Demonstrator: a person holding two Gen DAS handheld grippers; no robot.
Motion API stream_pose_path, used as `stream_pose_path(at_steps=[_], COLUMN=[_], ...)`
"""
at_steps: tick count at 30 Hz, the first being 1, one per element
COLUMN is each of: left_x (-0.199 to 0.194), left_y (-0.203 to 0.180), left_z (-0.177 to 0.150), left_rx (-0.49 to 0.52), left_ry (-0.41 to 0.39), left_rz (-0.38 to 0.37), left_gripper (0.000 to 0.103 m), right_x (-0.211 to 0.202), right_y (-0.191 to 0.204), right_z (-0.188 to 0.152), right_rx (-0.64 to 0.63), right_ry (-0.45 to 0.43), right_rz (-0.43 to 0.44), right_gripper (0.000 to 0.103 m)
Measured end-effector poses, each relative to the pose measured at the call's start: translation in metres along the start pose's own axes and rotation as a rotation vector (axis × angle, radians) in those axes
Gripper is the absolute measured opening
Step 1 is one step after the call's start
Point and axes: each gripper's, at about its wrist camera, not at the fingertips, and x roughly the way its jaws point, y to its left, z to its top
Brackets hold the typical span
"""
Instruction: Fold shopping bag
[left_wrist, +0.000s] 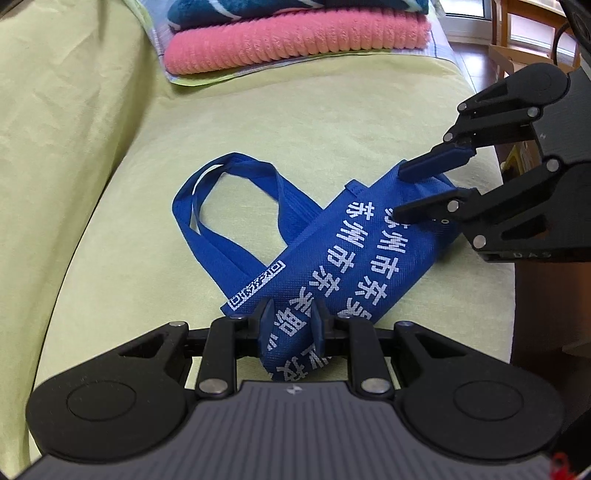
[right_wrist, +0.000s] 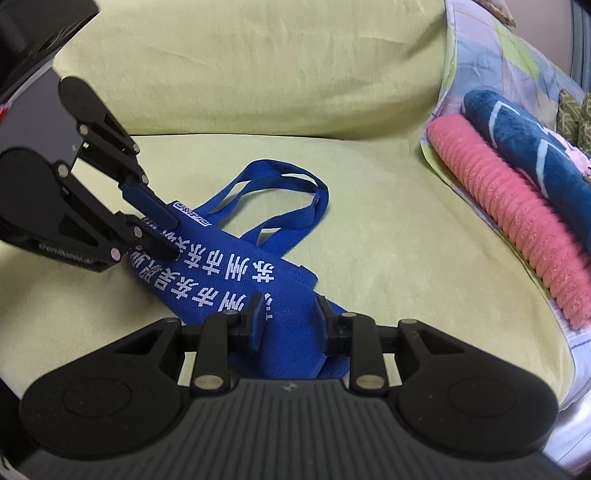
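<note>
A blue shopping bag (left_wrist: 354, 258) with white print lies folded into a narrow strip on a yellow-green sofa seat (left_wrist: 129, 221). Its two handles (left_wrist: 229, 195) loop out flat to one side. My left gripper (left_wrist: 291, 317) is shut on the near end of the strip, with fabric bunched between its blue pads. My right gripper (left_wrist: 400, 192) comes in from the right and is shut on the far end. In the right wrist view the bag (right_wrist: 236, 280) runs from my right gripper (right_wrist: 290, 317) up to the left gripper (right_wrist: 171, 236), and the handles (right_wrist: 280, 199) lie behind.
A folded pink towel (left_wrist: 295, 44) and a dark blue towel (left_wrist: 295, 9) are stacked on a patterned cloth (right_wrist: 480, 55) at the far end of the sofa. The sofa back (right_wrist: 258, 66) rises behind the seat. Wooden floor and chair legs (left_wrist: 506, 55) show past the seat's edge.
</note>
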Motion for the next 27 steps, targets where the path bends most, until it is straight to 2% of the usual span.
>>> stream_pose_path(at_steps=[3,6,11,14,27], left_x=[-0.001,-0.001,0.000,-0.001,-0.002], left_y=[0.000,0.000,-0.001,0.001,-0.003], left_z=[0.000,-0.001,-0.001,-0.001,0.000], left_rx=[-0.012,-0.011,0.002,-0.003,-0.020], left_ry=[0.000,-0.001,0.001,0.002,-0.001], left_rz=[0.004,0.005,0.007,-0.002,0.018], left_gripper=[0.024,0.024,0.024,0.024,0.024], right_x=[-0.006,-0.017,-0.001,0.003,0.003], right_y=[0.006,0.014,0.012,0.005,0.005], right_z=[0.009,0.007,-0.002,0.005,0.007], right_rx=[-0.024,-0.048,-0.023,-0.004,0.005], right_ry=[0.004,-0.065,-0.013,0.024,0.034], right_rz=[-0.022,-0.022,0.010,0.047,0.053], right_gripper=[0.025,0.025,0.027,0.027,0.027])
